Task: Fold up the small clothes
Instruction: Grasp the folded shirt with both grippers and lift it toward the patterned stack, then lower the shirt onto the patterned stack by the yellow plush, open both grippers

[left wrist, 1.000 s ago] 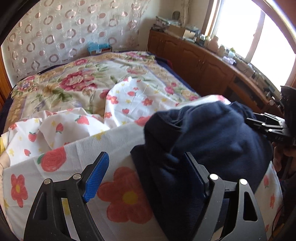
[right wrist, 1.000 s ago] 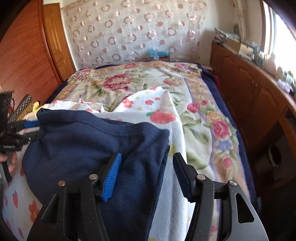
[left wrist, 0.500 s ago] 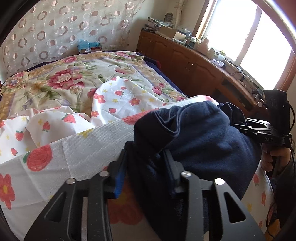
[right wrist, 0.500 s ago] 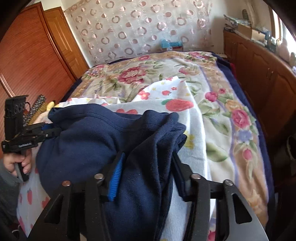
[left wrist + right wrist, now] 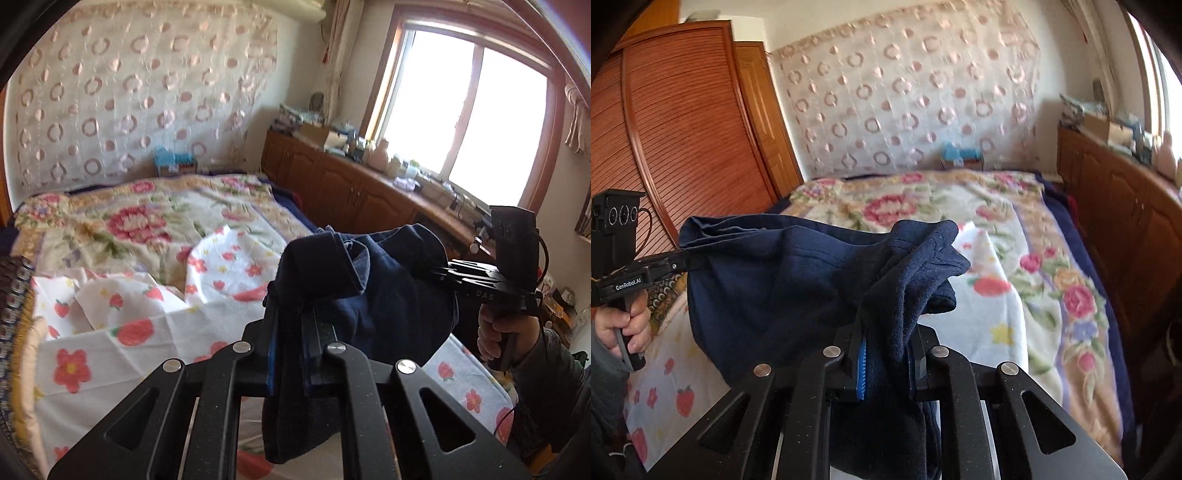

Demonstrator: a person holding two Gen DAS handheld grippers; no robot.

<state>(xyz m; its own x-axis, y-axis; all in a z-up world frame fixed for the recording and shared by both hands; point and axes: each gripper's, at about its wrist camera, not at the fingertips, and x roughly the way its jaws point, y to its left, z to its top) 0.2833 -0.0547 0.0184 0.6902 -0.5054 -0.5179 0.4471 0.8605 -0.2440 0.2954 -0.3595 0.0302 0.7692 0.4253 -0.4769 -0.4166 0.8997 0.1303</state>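
navy garment [image 5: 373, 295]: held above floral bed [image 5: 140, 229], left claw [image 5: 291, 332] and right claw [image 5: 886, 332] each closing, jaws pinching one bunched edge.

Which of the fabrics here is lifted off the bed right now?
The navy garment, pinched by the closing left hand-held gripper and right hand-held gripper. The strawberry-print sheet and floral blanket lie flat on the bed.
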